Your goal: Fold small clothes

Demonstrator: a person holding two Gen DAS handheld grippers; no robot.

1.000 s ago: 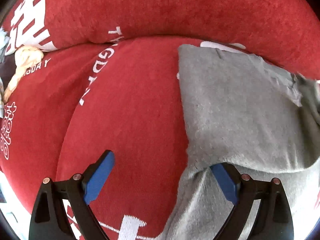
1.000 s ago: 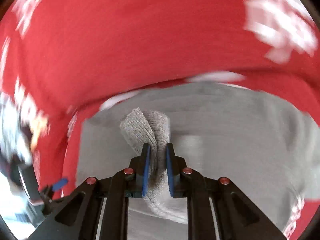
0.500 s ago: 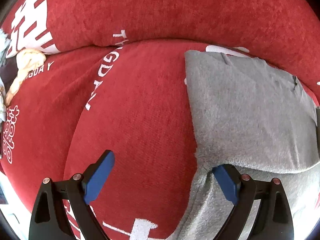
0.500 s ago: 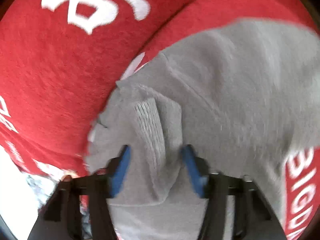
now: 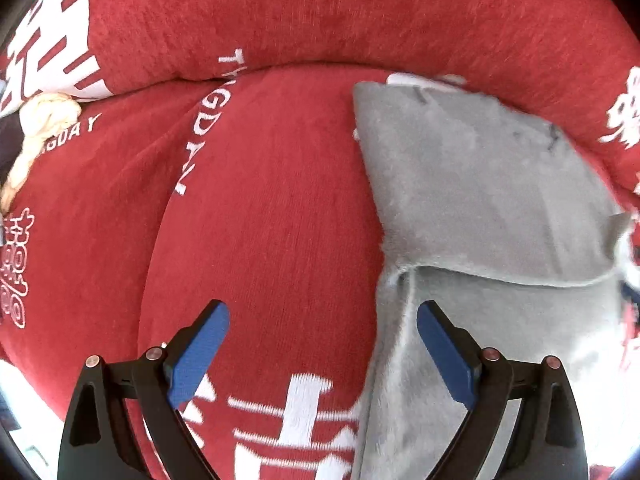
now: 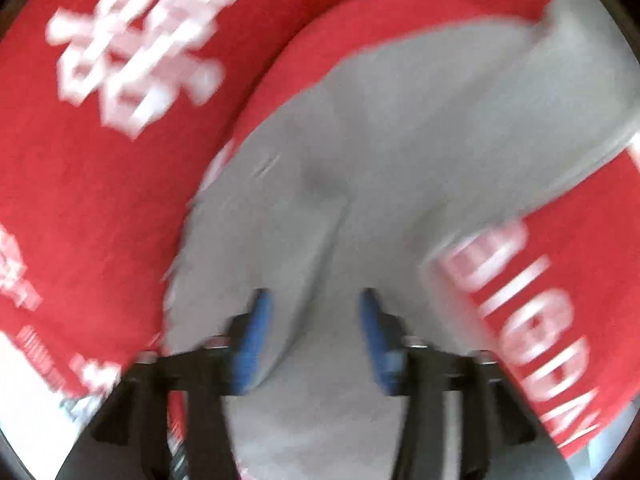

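Note:
A small grey fleece garment (image 5: 480, 200) lies folded on a red cover (image 5: 260, 220) with white lettering. In the left wrist view it fills the right half, with a folded flap across its upper part. My left gripper (image 5: 322, 344) hangs open above the garment's left edge, its right finger (image 5: 444, 352) over the grey cloth, nothing between the pads. The right wrist view is blurred by motion. There my right gripper (image 6: 316, 340) is over the same grey garment (image 6: 400, 140), its jaws opening. A raised fold of the cloth lies between them, and the pads stand apart from it.
A red cushion (image 5: 320, 12) with white characters backs the seat. A cream knotted cloth (image 5: 36, 132) lies at the far left edge. A white surface (image 6: 24, 380) shows past the red cover at lower left in the right wrist view.
My right gripper has let go of the grey ribbed edge, its jaws spreading as it swung and rolled over the garment. The left gripper drifted slightly and stays open.

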